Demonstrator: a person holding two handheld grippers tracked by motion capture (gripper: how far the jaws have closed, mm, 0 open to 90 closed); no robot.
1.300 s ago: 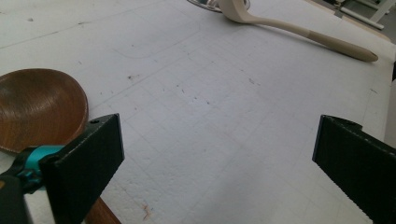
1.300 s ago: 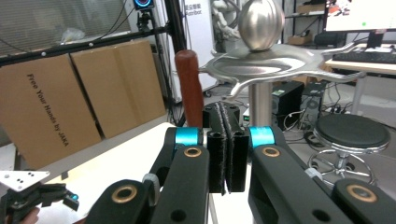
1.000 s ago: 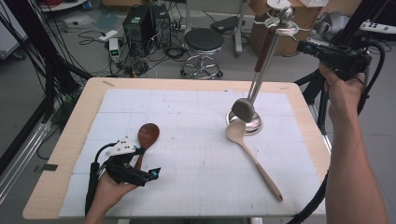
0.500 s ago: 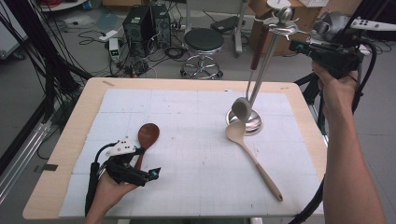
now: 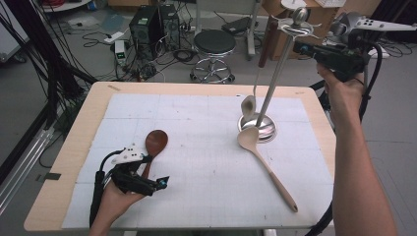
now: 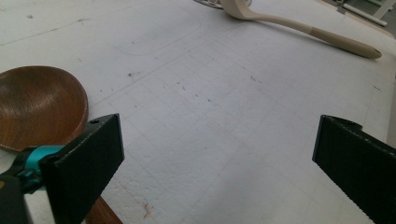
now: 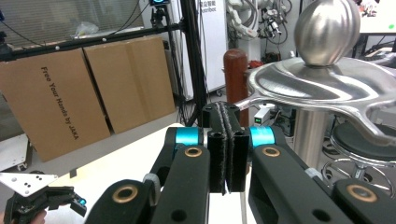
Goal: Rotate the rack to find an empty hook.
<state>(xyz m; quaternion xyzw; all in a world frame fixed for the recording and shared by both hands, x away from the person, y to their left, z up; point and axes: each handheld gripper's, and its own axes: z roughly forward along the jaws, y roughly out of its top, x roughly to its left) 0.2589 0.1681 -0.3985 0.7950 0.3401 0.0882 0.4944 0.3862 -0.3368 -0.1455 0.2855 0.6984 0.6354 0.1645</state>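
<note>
While the left gripper (image 5: 160, 183) lies low on the near left of the table (image 5: 78, 147), held in a hand (image 5: 113, 204), its jaws stand wide apart with nothing between them; the left gripper view shows bare white mat (image 6: 210, 107) in the gap. Just beside that gripper, on its far side, lies a dark wooden spoon (image 5: 155, 145), bowl pointing far, its handle running back under the gripper body. In the left gripper view the brown bowl sits close by the left jaw.

At the far right, the right gripper (image 5: 301, 47) is held high in the air, level with the top of a tall metal utensil stand (image 5: 275, 83). Its jaws are pressed together, pad against pad, and the right gripper view shows nothing caught between them. Their tips sit just beside one of the flat hook arms under the stand's ball knob (image 7: 327, 30), though whether they touch it I cannot tell.

The stand's round base (image 5: 265, 129) rests on the mat at the far right of the table. A small metal spoon (image 5: 249, 105) hangs from the stand, low near the base. A dark brown wooden handle (image 5: 265, 44) hangs from the top, on the left side of the pole. A pale wooden spoon (image 5: 268, 167) lies on the mat, bowl touching the base, handle slanting toward the near right.
</note>
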